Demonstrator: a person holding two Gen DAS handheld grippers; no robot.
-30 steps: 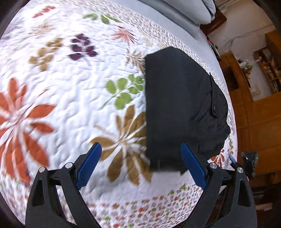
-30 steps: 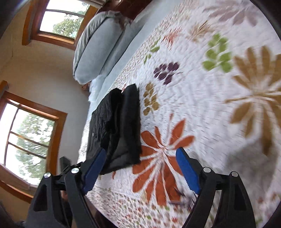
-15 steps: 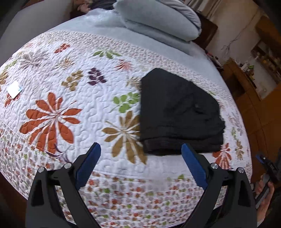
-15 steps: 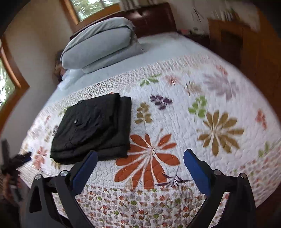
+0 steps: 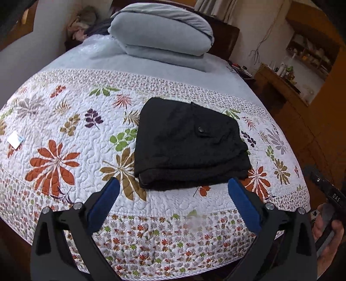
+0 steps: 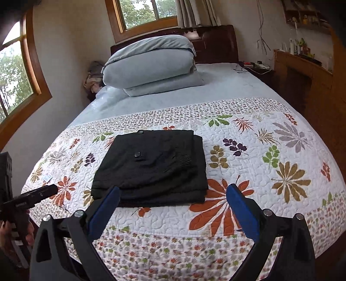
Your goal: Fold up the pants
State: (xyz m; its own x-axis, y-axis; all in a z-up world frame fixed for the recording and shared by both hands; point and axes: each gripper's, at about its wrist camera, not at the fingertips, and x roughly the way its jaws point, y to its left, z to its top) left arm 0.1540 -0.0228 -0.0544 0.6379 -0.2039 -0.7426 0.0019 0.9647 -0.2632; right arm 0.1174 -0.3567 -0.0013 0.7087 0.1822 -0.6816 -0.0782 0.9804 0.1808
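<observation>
One pair of black pants (image 5: 186, 144) lies folded into a compact stack of layers on the floral quilt (image 5: 64, 129) of the bed, near the quilt's front edge. In the left wrist view it sits a little right of the middle; in the right wrist view (image 6: 151, 166) it sits left of the middle. Two round black buttons show on the pants in the right wrist view, one on the top face (image 6: 137, 154) and one at the far edge (image 6: 140, 131); the left wrist view shows only one.

Two claws are in view, one per hand. The left claw (image 5: 173, 194) stands wide apart with nothing between its blue pads, and its jaws have just been opening further. It hangs clear above the quilt, and the near edge of the pants shows in the gap between its tips without touching them. The right claw (image 6: 172, 200) is likewise spread wide and empty, held off the fabric, having just been opening.

One small white tag (image 5: 14, 140) lies on the quilt at the left edge, well apart from the pants. At the head of the bed sits one folded grey duvet (image 6: 151, 64) on the pale blue sheet (image 6: 227, 86). Two windows (image 6: 149, 13) with wooden frames show in the right wrist view.

A hand (image 5: 328, 237) gripping the other tool's handle appears at the right edge of the left wrist view.
</observation>
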